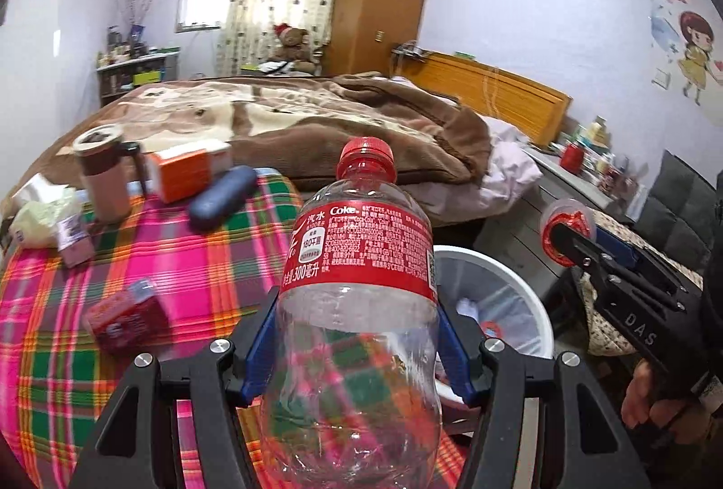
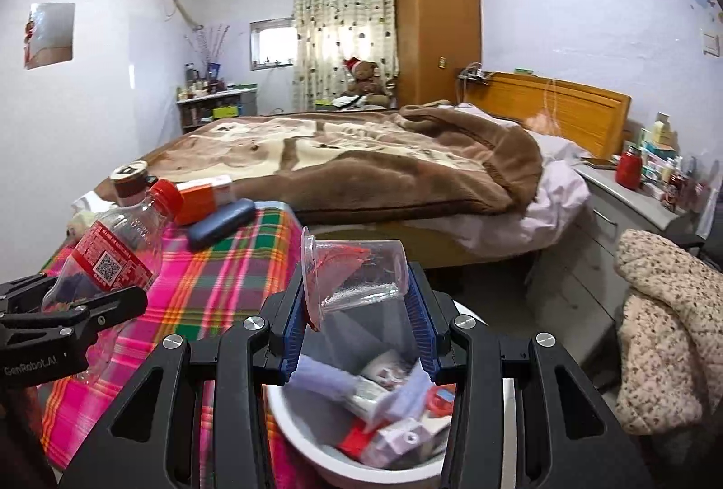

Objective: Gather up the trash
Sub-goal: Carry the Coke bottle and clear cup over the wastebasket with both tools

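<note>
One empty clear plastic cola bottle with a red label and cap (image 1: 359, 263) stands clamped in the left gripper (image 1: 357, 335), above the plaid cloth's edge. One clear plastic cup (image 2: 357, 276), lying sideways, is pinched in the right gripper (image 2: 359, 308) over the single white round bin (image 2: 316, 444) at six o'clock, holding crumpled wrappers and paper.

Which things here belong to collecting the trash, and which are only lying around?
Belong to the job:
- empty Coke bottle, held in the left gripper
- clear plastic cup, held in the right gripper
- white bin

Lying about:
- brown mug
- orange box
- blue case
- teddy bear
</note>
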`<state>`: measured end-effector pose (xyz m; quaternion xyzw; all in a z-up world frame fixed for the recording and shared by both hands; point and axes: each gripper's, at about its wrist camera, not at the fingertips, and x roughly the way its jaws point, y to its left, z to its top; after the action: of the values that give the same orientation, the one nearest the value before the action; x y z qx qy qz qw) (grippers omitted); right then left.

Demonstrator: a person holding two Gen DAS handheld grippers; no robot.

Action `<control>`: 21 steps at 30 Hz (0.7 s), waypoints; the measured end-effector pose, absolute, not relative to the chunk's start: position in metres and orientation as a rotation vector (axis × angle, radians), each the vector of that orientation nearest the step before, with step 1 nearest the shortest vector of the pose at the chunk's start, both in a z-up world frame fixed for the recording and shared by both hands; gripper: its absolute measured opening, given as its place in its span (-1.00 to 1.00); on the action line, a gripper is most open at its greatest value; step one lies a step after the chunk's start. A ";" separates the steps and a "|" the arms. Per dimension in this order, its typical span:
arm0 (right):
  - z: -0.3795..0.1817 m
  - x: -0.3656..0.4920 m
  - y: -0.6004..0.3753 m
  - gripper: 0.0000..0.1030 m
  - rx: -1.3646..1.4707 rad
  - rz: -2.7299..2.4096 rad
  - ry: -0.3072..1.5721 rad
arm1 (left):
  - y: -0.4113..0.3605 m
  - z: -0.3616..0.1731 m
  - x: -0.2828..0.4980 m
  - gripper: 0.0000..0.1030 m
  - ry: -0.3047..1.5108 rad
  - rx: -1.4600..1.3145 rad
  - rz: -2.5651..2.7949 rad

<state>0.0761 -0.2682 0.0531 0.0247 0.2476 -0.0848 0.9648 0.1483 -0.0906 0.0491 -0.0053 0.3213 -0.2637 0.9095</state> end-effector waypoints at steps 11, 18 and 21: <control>0.034 0.075 -0.313 -0.18 0.129 -0.209 0.577 | -0.156 0.030 0.151 0.21 0.719 0.018 -0.636; 0.009 0.081 -0.330 -0.18 0.162 -0.209 0.651 | -0.190 0.007 0.160 0.21 0.780 0.053 -0.665; 0.002 0.085 -0.336 -0.18 0.158 -0.217 0.677 | -0.203 -0.001 0.162 0.21 0.796 0.076 -0.673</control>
<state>0.0852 -0.3358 0.0017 0.0771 0.3310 -0.1062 0.9344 0.1620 -0.2025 -0.0015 0.0365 0.3803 -0.3213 0.8665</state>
